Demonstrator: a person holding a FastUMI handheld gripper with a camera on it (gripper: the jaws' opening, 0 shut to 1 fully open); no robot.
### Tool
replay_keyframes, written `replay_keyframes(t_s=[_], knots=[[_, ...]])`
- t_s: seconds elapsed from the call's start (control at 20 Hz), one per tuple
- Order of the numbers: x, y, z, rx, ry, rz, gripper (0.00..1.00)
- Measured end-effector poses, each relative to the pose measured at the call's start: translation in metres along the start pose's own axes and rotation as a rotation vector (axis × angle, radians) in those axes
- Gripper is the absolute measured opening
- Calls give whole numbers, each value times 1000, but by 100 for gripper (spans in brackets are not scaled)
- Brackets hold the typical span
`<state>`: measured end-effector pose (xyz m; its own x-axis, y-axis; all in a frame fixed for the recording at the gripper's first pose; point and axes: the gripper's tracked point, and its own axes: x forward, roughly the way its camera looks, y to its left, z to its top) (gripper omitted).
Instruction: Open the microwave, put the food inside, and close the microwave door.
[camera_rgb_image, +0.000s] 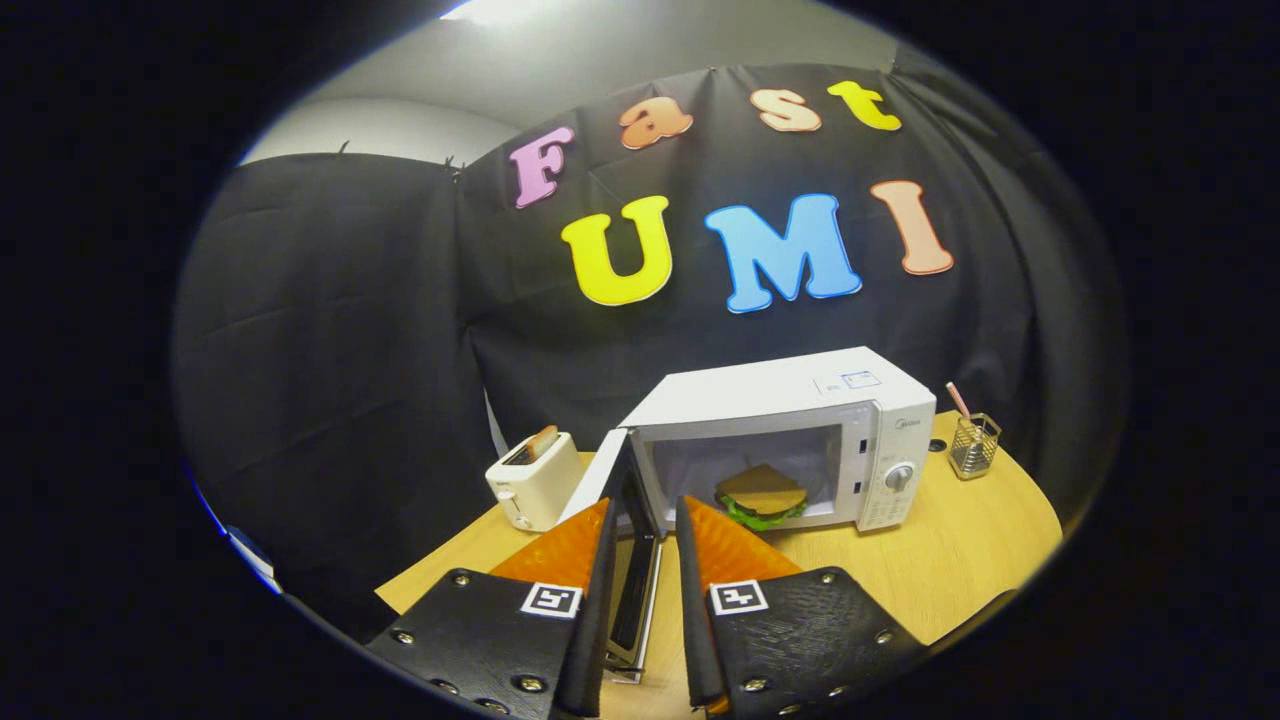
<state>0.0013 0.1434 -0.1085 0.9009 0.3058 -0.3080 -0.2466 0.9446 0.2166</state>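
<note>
Your claw (645, 530) sits low over the wooden surface (950, 560), its two fingers parted by a narrow gap, and the free edge of the open microwave door (632, 560) runs down through that gap. You cannot tell from here whether the fingers (570, 545) actually press on the door's edge or merely flank it, so treat the grip as unconfirmed. The door is swung wide out toward you, hinged at the left side of the white microwave (790, 420), which stands just beyond the fingers with its cavity exposed. Inside that cavity lies the food (762, 496), a sandwich with a tan top slice and green leaf showing along its lower edge; it rests on the cavity floor, toward the right half of the opening and close to the front. The control panel with its round knob (899, 476) is on the microwave's right face, clear of the door. To the left of the microwave, near the door's hinge side, stands a small white toaster (533, 482) with a slice of bread (542, 441) poking up from its slot. To the right of the microwave, well apart from your claw, a wire mesh holder (974, 445) sits on the surface with a thin pink stick (958, 399) leaning out of it.
</note>
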Motion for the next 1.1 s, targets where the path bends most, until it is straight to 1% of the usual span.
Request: replay_keyframes(t_s=[0.05,0.1,0.15,0.3,0.4,0.6,0.85,1.1], knots=[[-7,1,5,-25,-3,-3,3],[-6,14,4,-39,-6,20,3],[-8,31,5,-48,-3,69,0],[-12,69,2,-91,-4,175,0],[-13,97,-5,-95,3,247,0],[-12,138,-30,-114,58,347,0],[-7,160,-67,-92,153,392,0],[-4,161,-101,-91,237,393,0]])
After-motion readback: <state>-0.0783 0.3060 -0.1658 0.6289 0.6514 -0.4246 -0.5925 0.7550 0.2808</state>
